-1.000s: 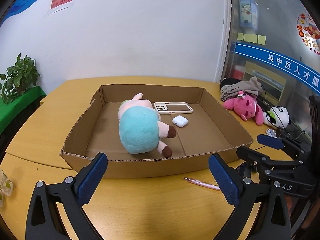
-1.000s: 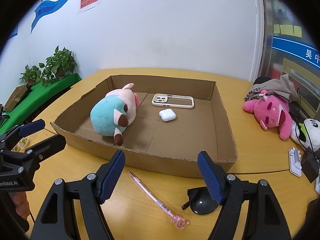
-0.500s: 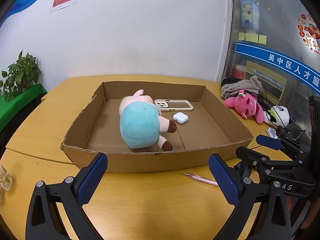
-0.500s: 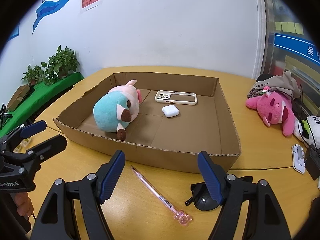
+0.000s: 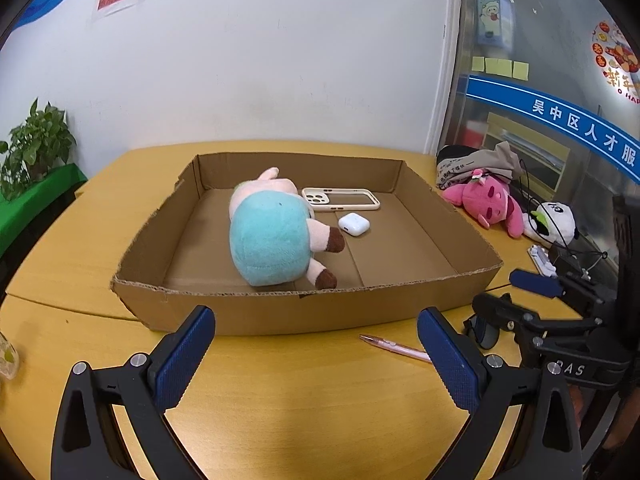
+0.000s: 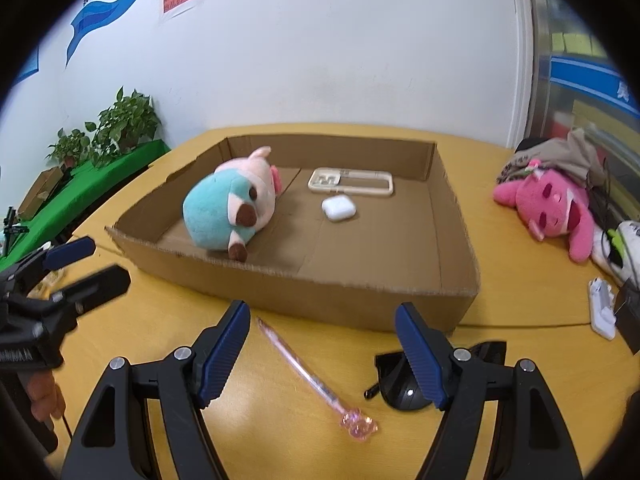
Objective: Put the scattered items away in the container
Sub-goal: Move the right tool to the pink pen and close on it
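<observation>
Both grippers hover over the yellow table on the near side of the cardboard box, and both are spread wide with nothing between the fingers. The left gripper faces the box's front wall. The right gripper hangs just off the box's front right corner.

Inside the box, a teal and pink plush pig lies on its side toward the left half. A cream phone case lies flat near the back wall. A white earbud case sits just in front of the phone case, close by the pig's foot.

Outside the box, on the table in front of its near wall, a pink pen lies slantwise between the right gripper's fingers, its charm end nearest the camera. Dark sunglasses lie just beside the pen, partly behind the right finger. Off to the right of the box, a pink plush and a panda plush rest against a heap of cloth.
</observation>
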A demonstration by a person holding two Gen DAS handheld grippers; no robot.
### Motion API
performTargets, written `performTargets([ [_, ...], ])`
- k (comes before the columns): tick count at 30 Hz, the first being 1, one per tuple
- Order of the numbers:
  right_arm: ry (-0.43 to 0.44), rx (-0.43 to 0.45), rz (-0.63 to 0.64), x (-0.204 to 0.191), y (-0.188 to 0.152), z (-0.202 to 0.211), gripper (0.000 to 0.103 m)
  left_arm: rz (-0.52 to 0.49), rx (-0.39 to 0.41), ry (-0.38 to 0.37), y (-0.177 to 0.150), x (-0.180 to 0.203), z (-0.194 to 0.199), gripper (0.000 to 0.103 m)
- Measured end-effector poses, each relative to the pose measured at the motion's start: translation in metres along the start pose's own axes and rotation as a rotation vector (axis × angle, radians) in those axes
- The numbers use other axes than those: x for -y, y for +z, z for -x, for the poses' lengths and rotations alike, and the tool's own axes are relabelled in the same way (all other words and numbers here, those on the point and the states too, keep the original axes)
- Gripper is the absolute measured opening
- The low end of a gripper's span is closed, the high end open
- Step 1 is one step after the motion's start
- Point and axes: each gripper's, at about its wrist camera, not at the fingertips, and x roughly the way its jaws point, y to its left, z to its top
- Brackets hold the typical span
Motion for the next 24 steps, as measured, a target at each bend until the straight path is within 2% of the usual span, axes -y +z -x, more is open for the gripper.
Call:
performTargets([
  [9, 0.132, -0.155, 0.049, 0.011, -0.054, -0.02, 0.075, 0.043, -0.114, -0.049, -0.019, -0.002, -0.024, 0.102],
  [15, 0.196, -0.214, 0.096, 0.002, -0.059, -0.037, 0.075, 0.056, -0.171, -0.072, -0.03, -0.001, -0.035, 0.102],
  [19, 0.186, -0.259, 0.09, 0.005, -0.062, -0.05, 0.072, 0.058, -0.2, -0.078, -0.035, -0.001, -0.04, 0.102],
  [22, 0.211, -0.278, 0.064, 0.006, -0.07, -0.047, 0.061, 0.063, -0.218, -0.087, -0.038, -0.001, -0.045, 0.102],
  [23, 0.228, -0.283, 0.064, 0.002, -0.071, -0.043, 0.052, 0.066, -0.224, -0.089, -0.038, -0.001, -0.046, 0.102],
  [24, 0.24, -0.289, 0.065, -0.002, -0.072, -0.041, 0.037, 0.07, -0.23, -0.092, -0.039, -0.001, -0.048, 0.102],
])
